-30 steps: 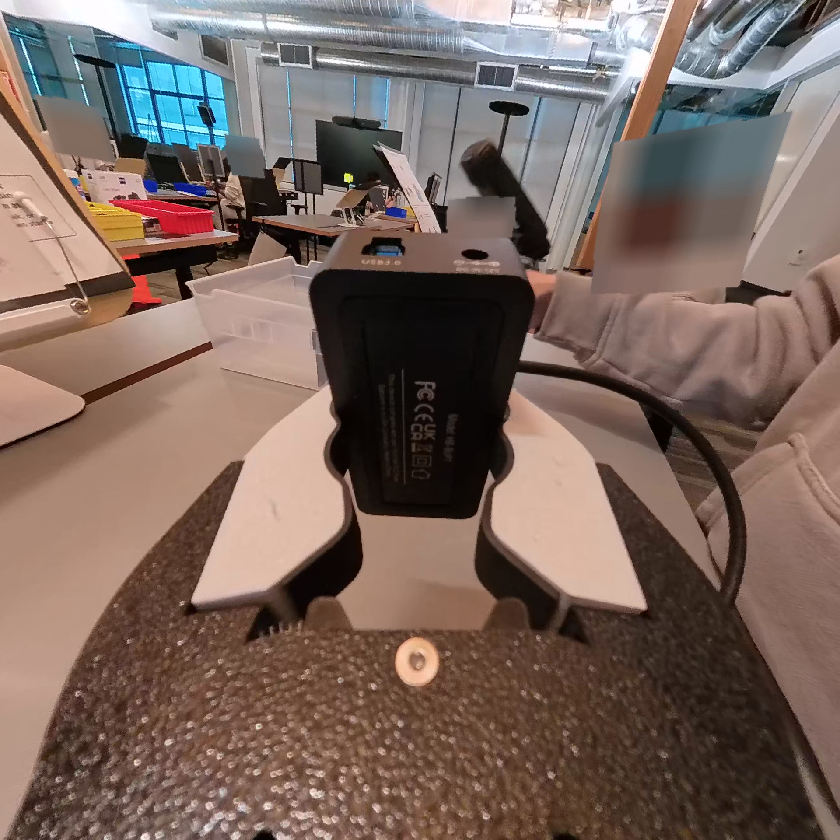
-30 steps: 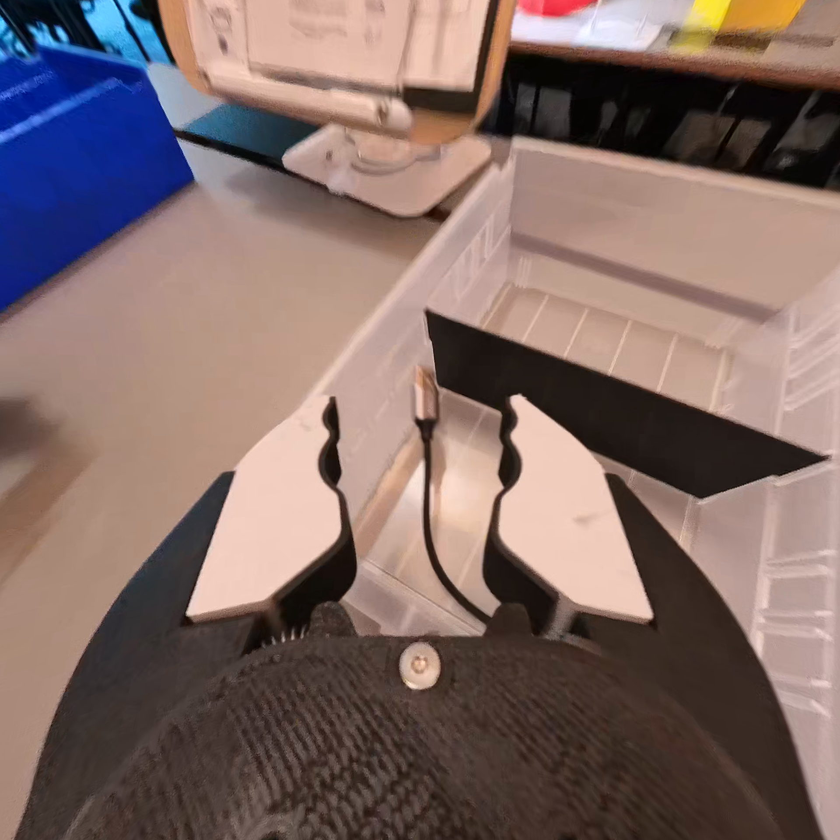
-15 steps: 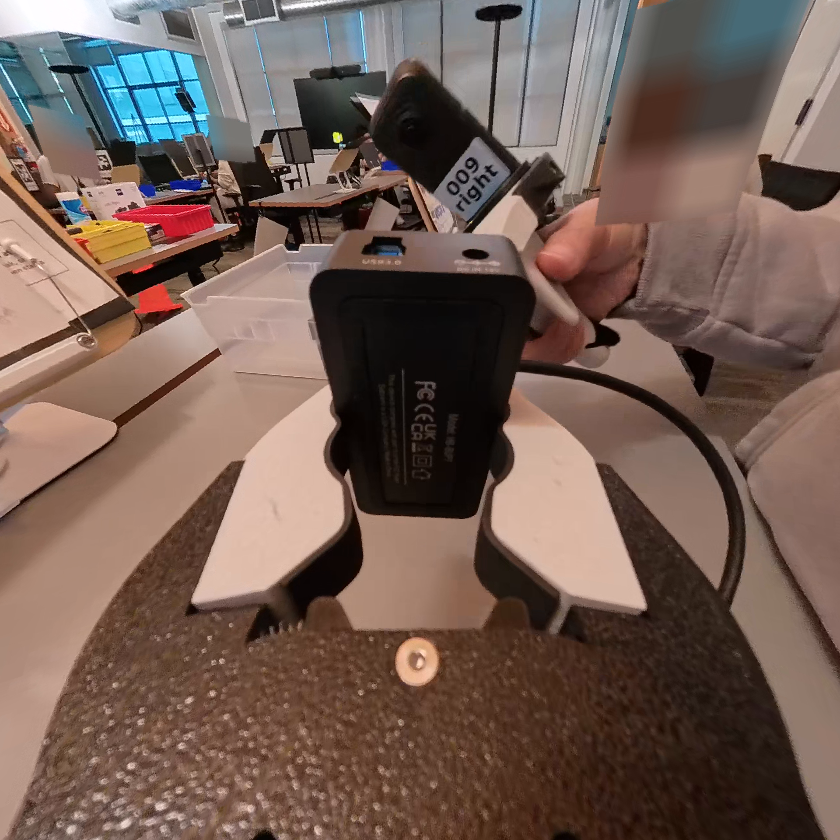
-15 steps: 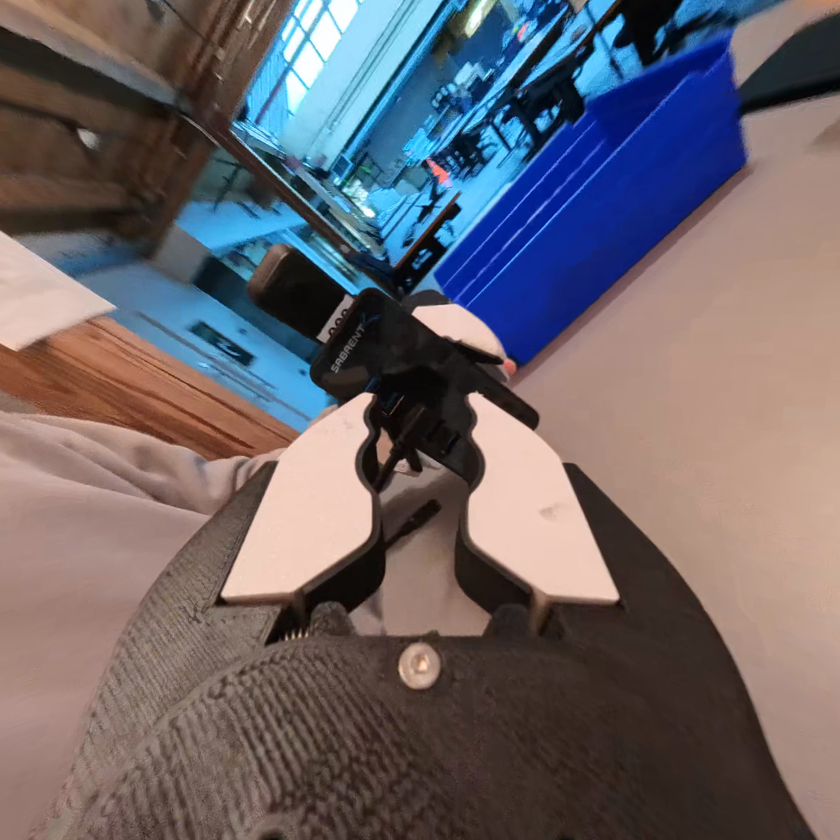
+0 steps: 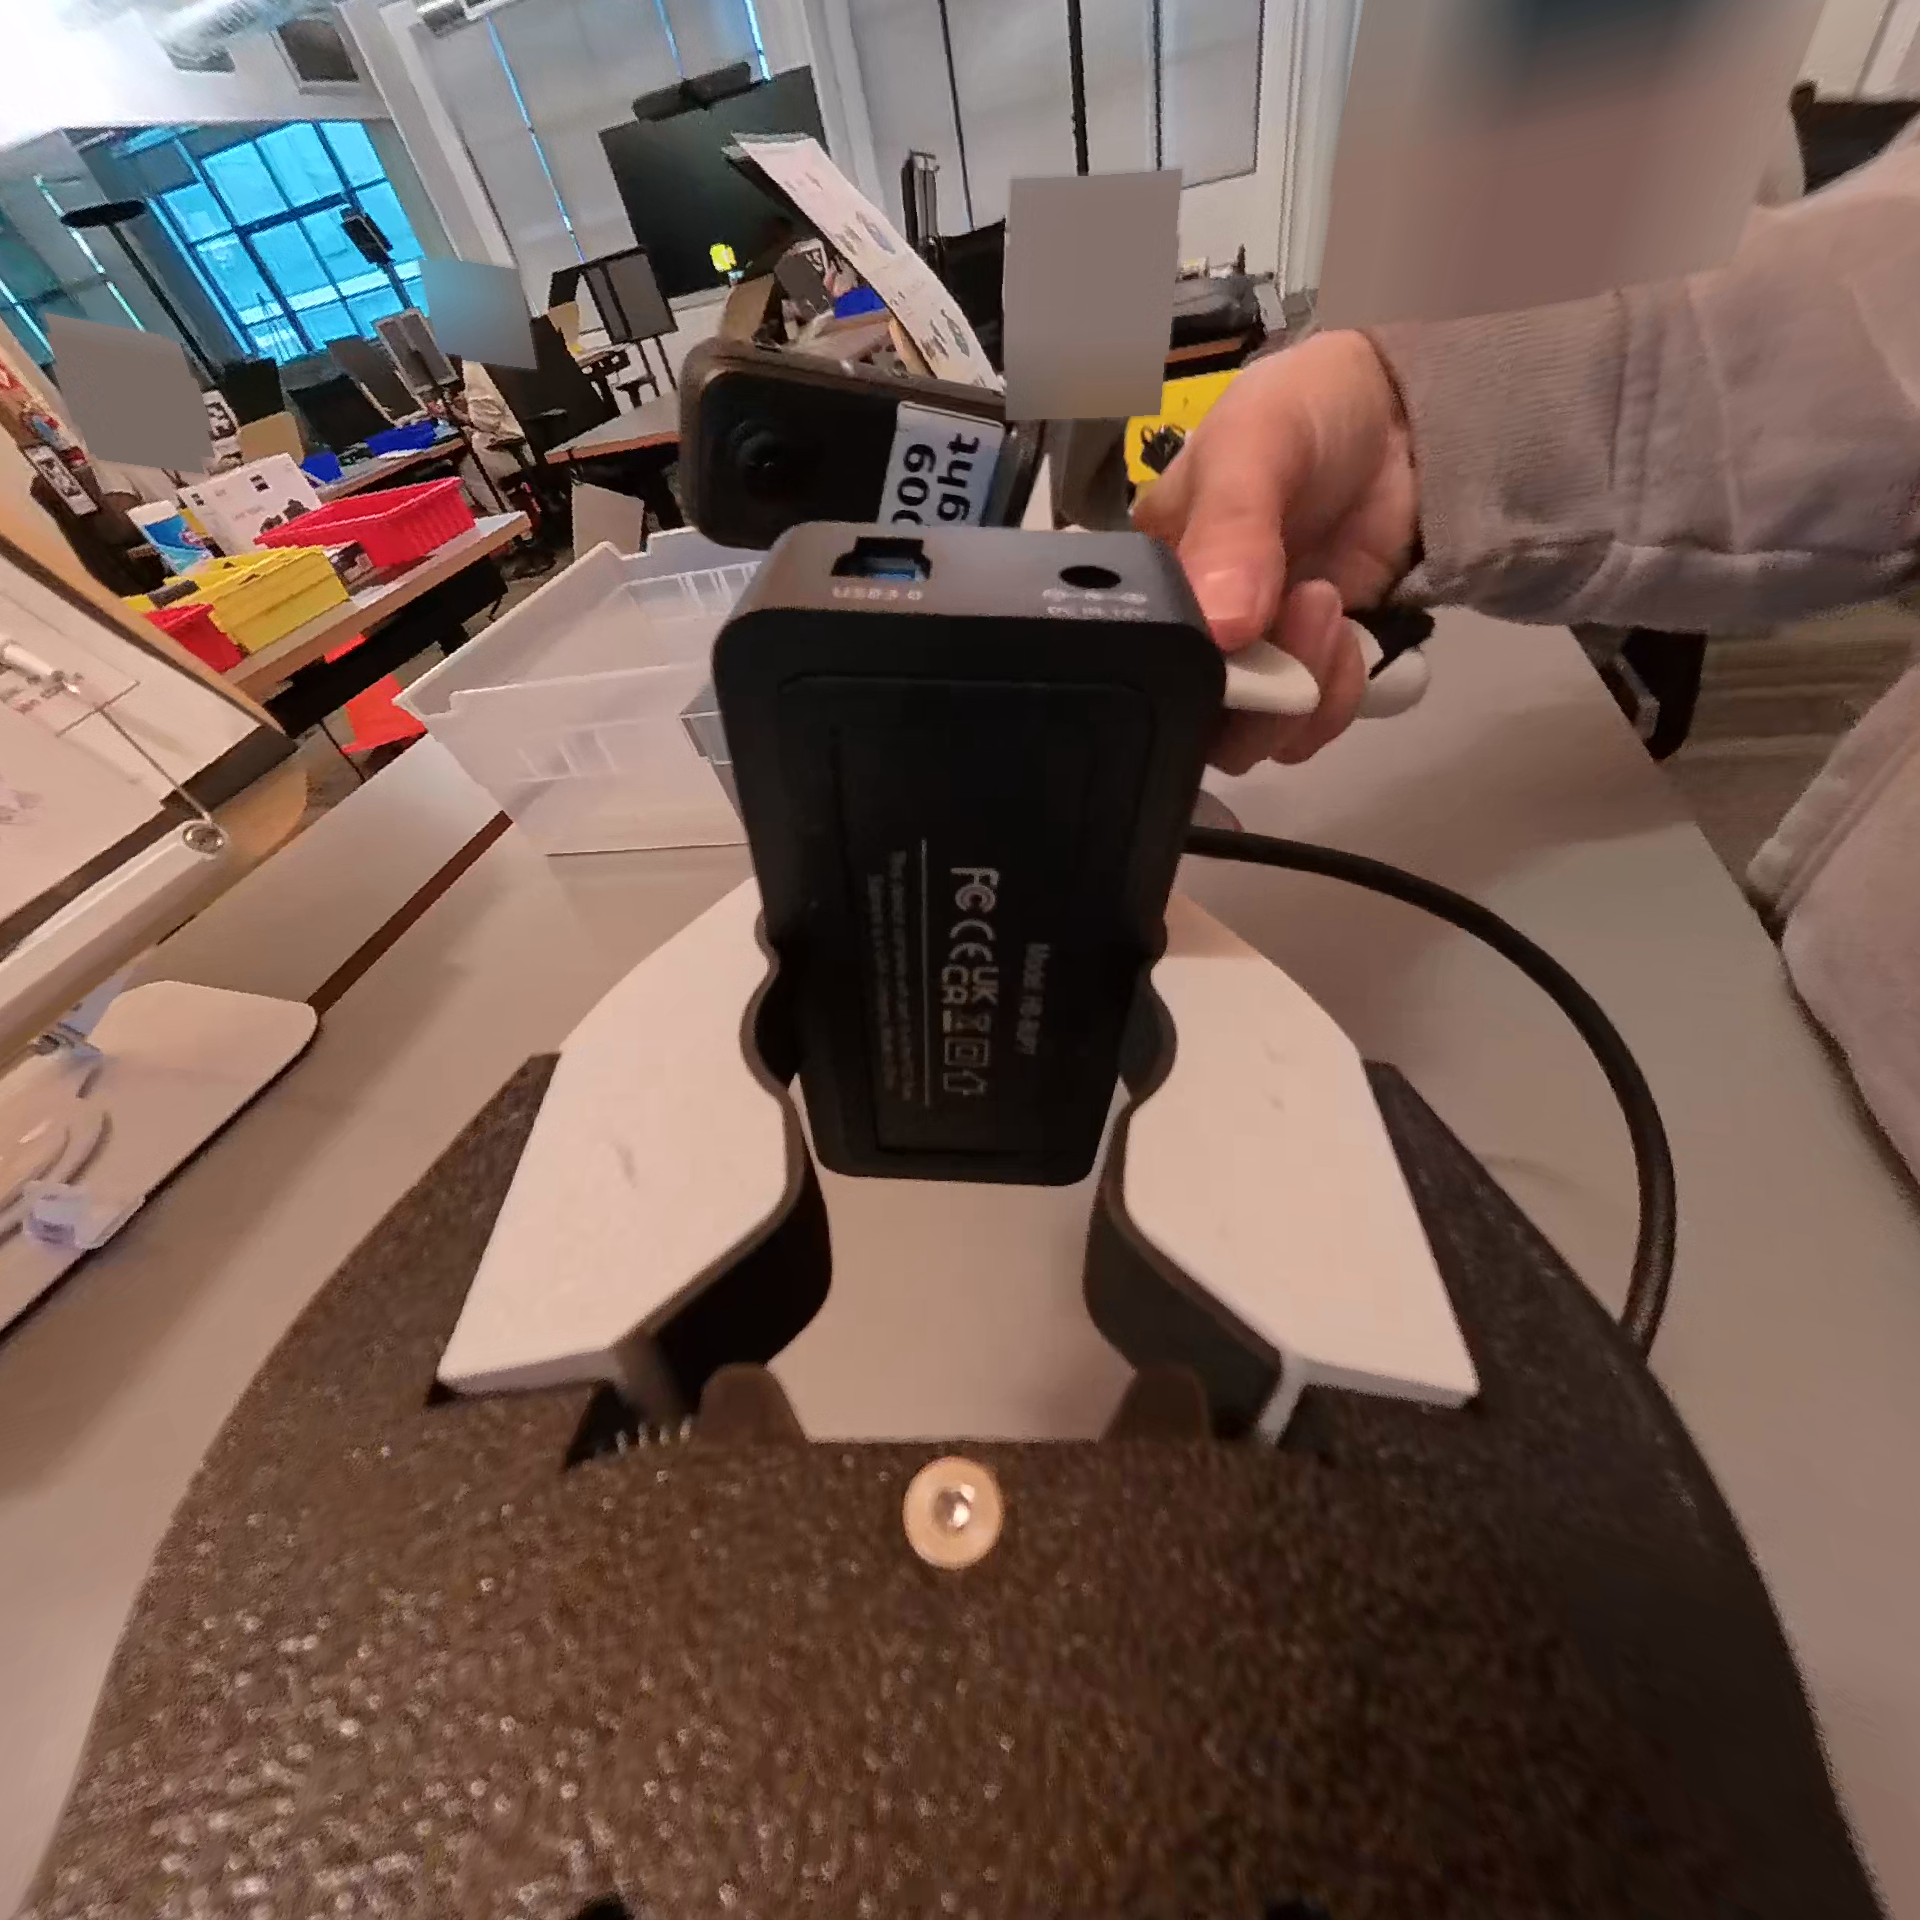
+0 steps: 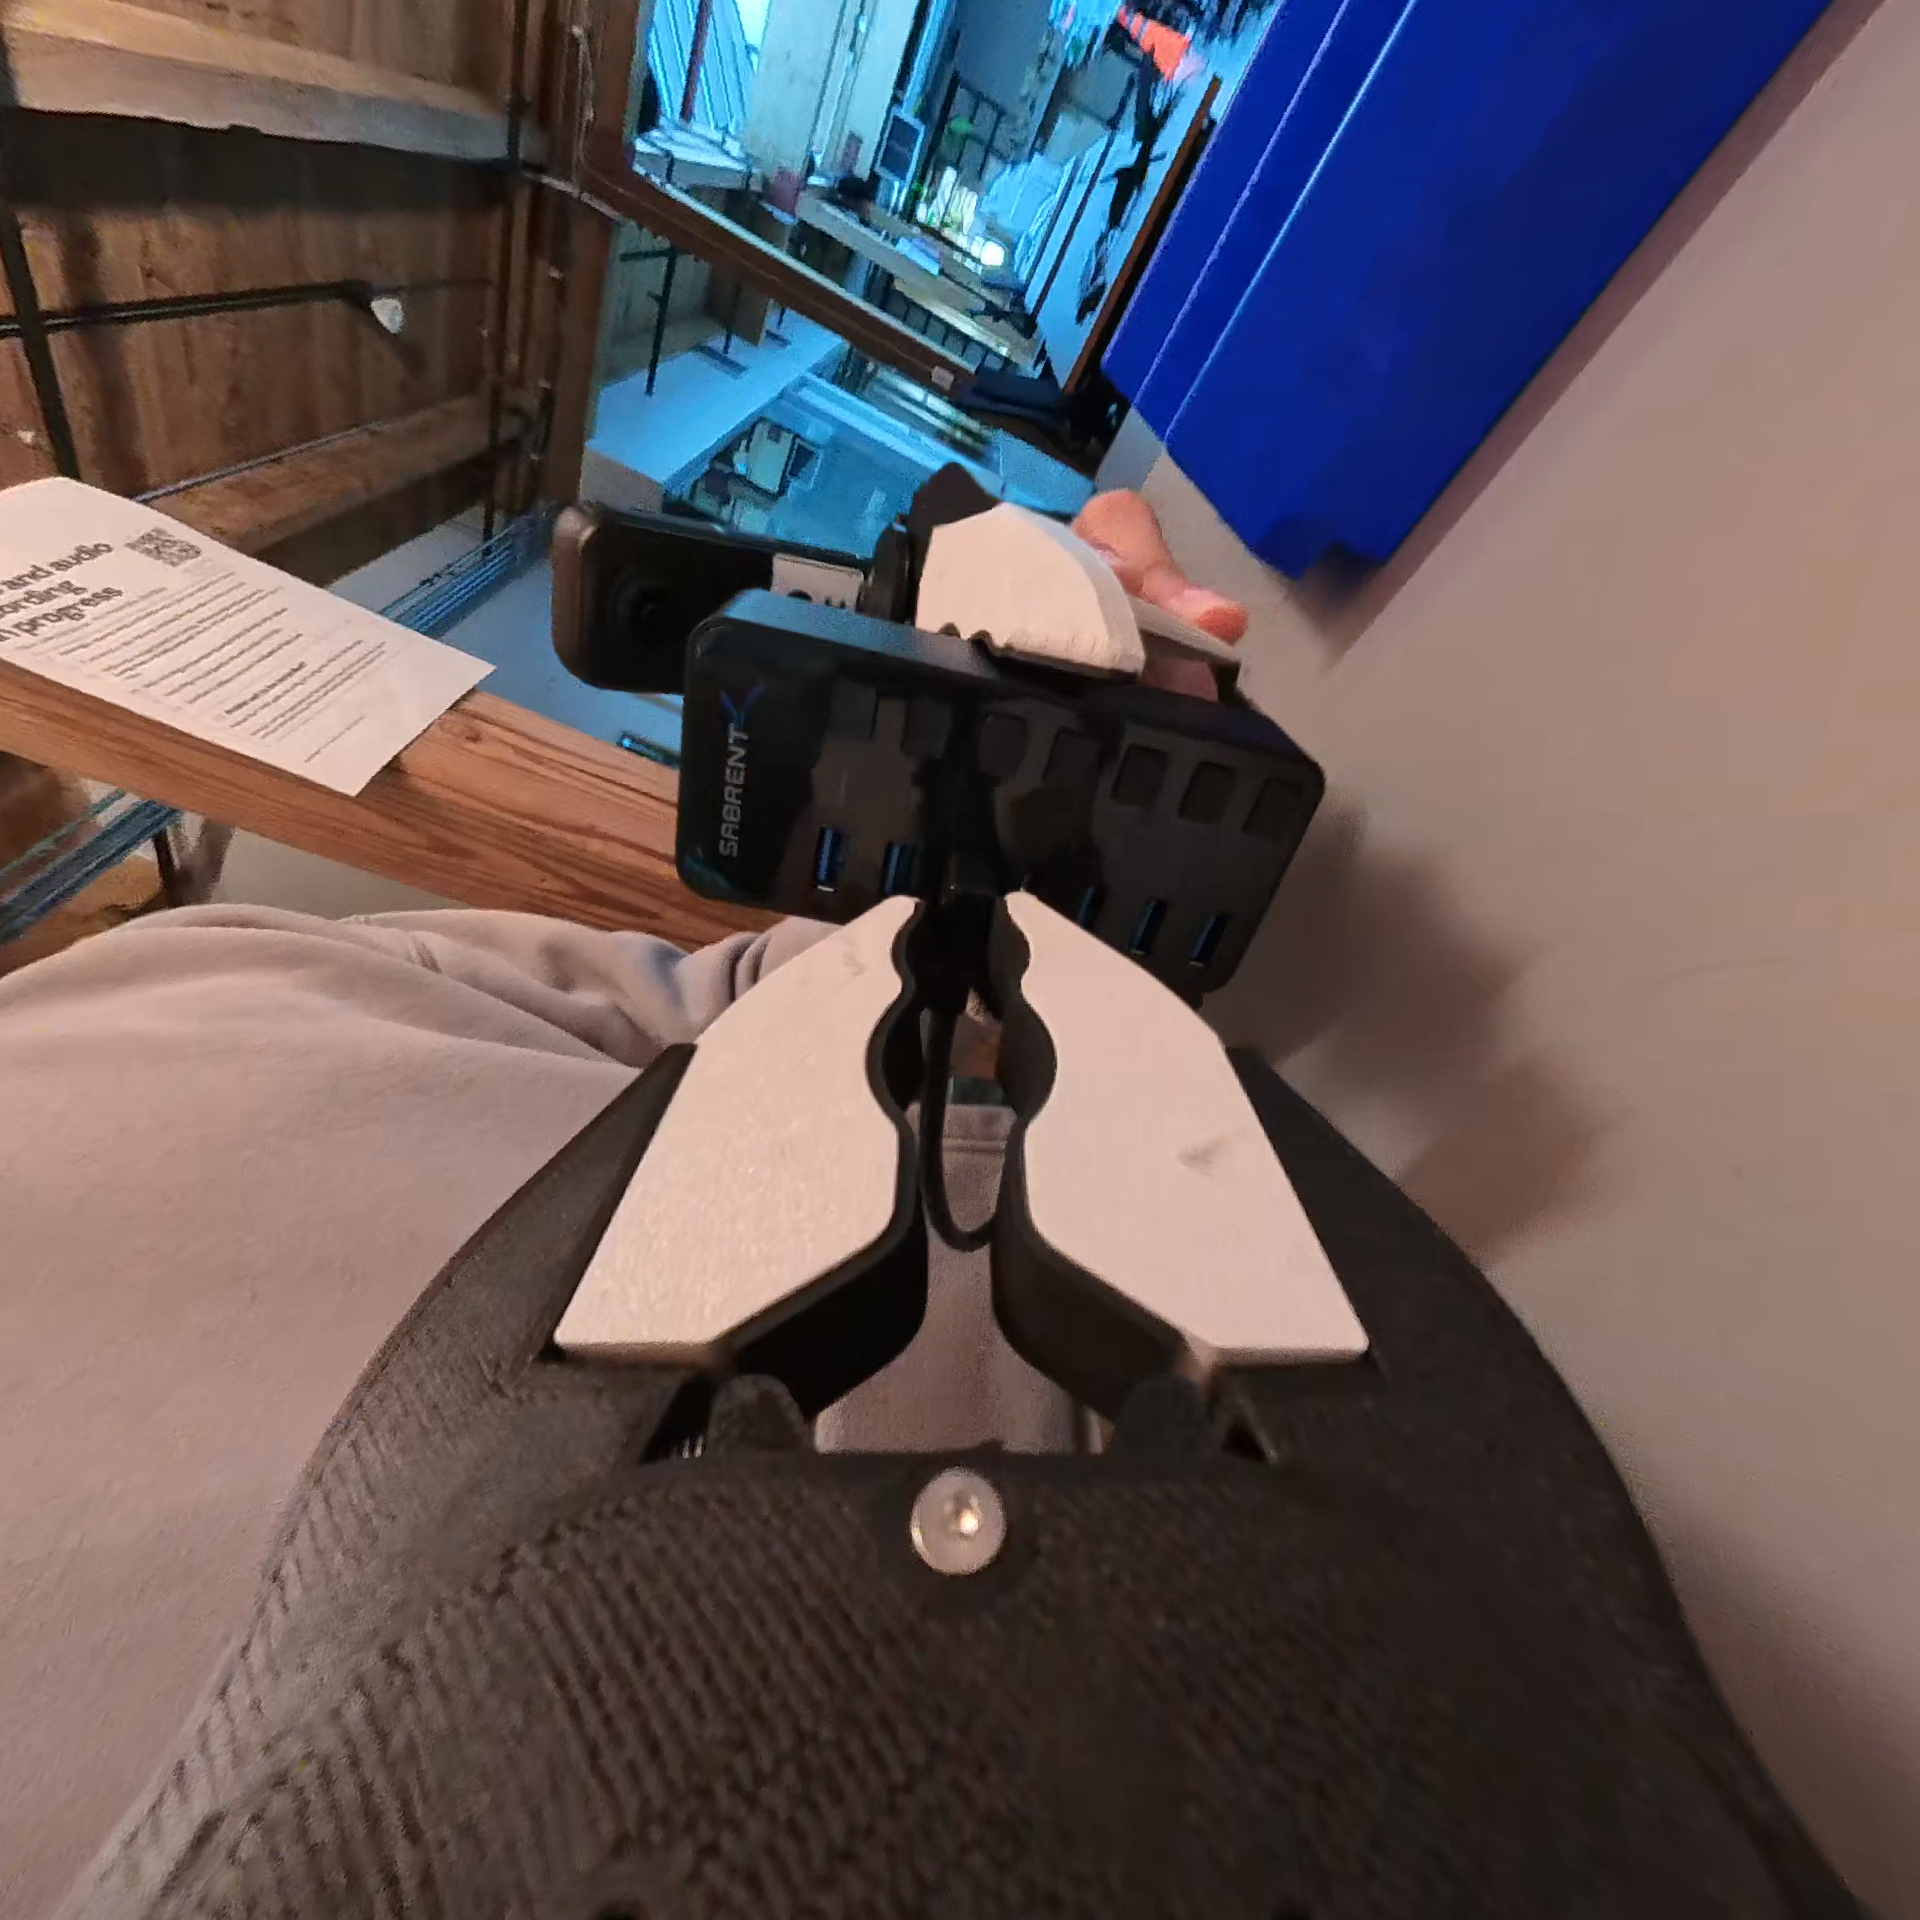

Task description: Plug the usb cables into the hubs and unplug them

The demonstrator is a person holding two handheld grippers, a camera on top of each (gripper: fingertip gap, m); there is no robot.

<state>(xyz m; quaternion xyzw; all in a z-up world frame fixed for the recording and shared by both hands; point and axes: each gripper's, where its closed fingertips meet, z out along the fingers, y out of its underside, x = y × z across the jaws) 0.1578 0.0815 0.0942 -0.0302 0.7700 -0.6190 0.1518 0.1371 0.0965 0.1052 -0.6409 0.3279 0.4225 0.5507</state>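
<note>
Left gripper clamped on black hub, held upright above grey table. Right gripper pinching black usb cable plug – plug at hub's port row; seating not discernible.

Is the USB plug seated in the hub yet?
Cannot tell. The plug meets the hub's port row between the right gripper's fingers, hiding the joint.

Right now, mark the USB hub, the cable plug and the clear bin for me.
USB hub point(image 5: 961, 894): left wrist view, on its black underside.
cable plug point(image 6: 961, 909): right wrist view, on its black body at the hub's ports.
clear bin point(image 5: 582, 727): left wrist view, on its front wall.
</note>
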